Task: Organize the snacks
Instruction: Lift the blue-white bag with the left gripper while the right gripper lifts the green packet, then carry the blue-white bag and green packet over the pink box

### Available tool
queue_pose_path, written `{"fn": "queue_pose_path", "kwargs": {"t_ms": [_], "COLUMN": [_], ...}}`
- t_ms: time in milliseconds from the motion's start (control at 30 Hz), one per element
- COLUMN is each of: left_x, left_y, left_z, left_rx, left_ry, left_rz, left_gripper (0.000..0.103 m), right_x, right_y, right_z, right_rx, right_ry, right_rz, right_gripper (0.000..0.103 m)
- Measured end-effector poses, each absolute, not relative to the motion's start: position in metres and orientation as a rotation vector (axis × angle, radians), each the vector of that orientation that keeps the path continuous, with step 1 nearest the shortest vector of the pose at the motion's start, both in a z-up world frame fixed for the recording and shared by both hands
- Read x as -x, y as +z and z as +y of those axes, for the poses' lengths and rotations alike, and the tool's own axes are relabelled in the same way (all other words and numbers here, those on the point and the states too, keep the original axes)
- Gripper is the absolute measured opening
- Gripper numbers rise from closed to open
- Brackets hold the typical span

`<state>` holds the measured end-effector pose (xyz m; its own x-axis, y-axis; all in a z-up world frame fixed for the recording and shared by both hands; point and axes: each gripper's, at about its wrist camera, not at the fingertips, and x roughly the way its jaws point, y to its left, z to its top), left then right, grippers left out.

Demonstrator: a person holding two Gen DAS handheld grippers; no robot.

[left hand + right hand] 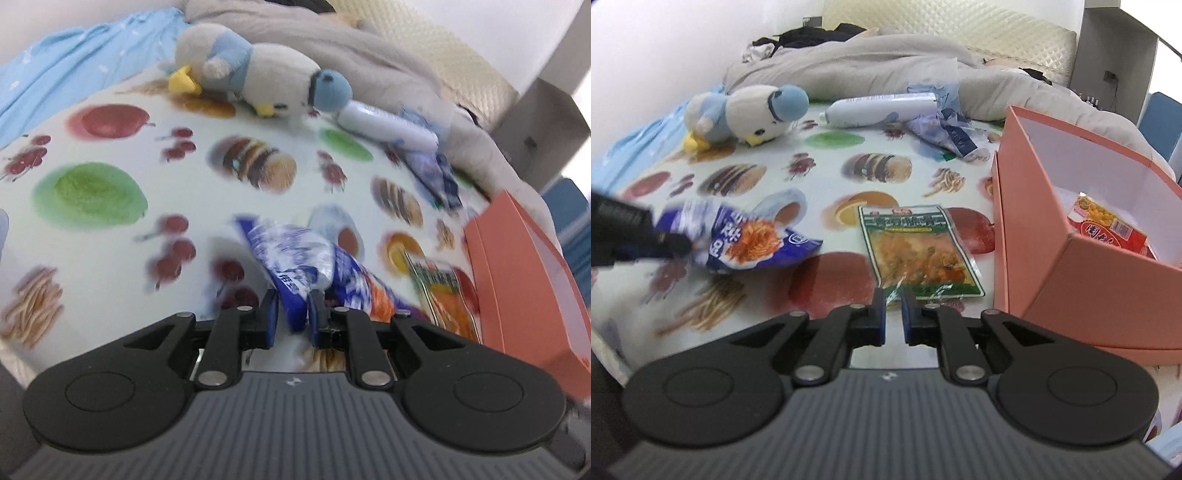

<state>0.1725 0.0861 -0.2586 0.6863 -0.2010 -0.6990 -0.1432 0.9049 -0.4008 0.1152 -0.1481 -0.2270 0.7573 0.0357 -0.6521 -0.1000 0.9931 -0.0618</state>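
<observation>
You're clamping the blue snack bag (299,266) in your left gripper (293,314), jaws pinching its near end; the bag's long axis is running away from the fingers, up and slightly left in the left wrist view. In the right wrist view that same bag (753,236) is sitting left of centre, its free end pointing right toward the box.

Your right gripper (894,314) is squeezing down on the near clear edge of the green pickle packet (918,251), fingers nearly together. The packet is lying flat on the fruit-print cloth (827,177), long axis running near-to-far, tilted a bit left at the far end.

The pink box (1071,266) is lying right of both packs, open, with a red snack pack (1108,225) already inside. Judging by that, the right hand is nearer the box; the next move is going right for both.
</observation>
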Motion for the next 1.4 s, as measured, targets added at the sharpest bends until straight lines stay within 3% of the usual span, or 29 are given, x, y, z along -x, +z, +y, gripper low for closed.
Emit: {"fn": "queue_pose_path", "kwargs": {"t_ms": [100,167,233,267,333,600,733,800,867,1100,1167,1400], "left_x": [-0.162,-0.157,-0.155,-0.155,-0.158,-0.195,-0.213,-0.222,-0.229,-0.237,-0.239,-0.249], "left_y": [-0.250,-0.242,-0.234,-0.230,-0.223,-0.206,-0.210,-0.215,-0.221,-0.245,-0.252,-0.272], "left_z": [0.090,0.094,0.097,0.098,0.100,0.072,0.057,0.049,0.043,0.027,0.025,0.026], "left_rx": [0.391,0.333,0.267,0.236,0.170,-0.170,-0.279,-0.345,-0.409,-0.590,-0.619,-0.615], "left_ry": [-0.068,-0.097,-0.123,-0.134,-0.165,-0.424,-0.511,-0.563,-0.612,-0.738,-0.752,-0.667], "left_rz": [0.823,0.826,0.829,0.830,0.829,0.831,0.848,0.857,0.871,0.892,0.892,0.921], "left_gripper": [0.039,0.057,0.060,0.063,0.067,0.069,0.069,0.072,0.081,0.083,0.083,0.082], "right_x": [-0.117,-0.119,-0.121,-0.122,-0.124,-0.141,-0.153,-0.160,-0.169,-0.192,-0.197,-0.207], "right_y": [-0.224,-0.224,-0.226,-0.226,-0.228,-0.232,-0.235,-0.237,-0.241,-0.249,-0.249,-0.259], "right_z": [-0.152,-0.155,-0.157,-0.158,-0.158,-0.149,-0.149,-0.149,-0.150,-0.152,-0.153,-0.155], "right_rx": [0.091,0.088,0.083,0.080,0.081,0.116,0.129,0.134,0.135,0.139,0.140,0.127], "right_ry": [0.080,0.080,0.080,0.088,0.105,0.110,0.101,0.099,0.091,0.060,0.058,0.100], "right_rz": [0.697,0.695,0.697,0.697,0.695,0.711,0.720,0.728,0.753,0.812,0.825,0.880], "right_gripper": [0.013,0.013,0.017,0.030,0.036,0.037,0.057,0.057,0.057,0.058,0.066,0.071]}}
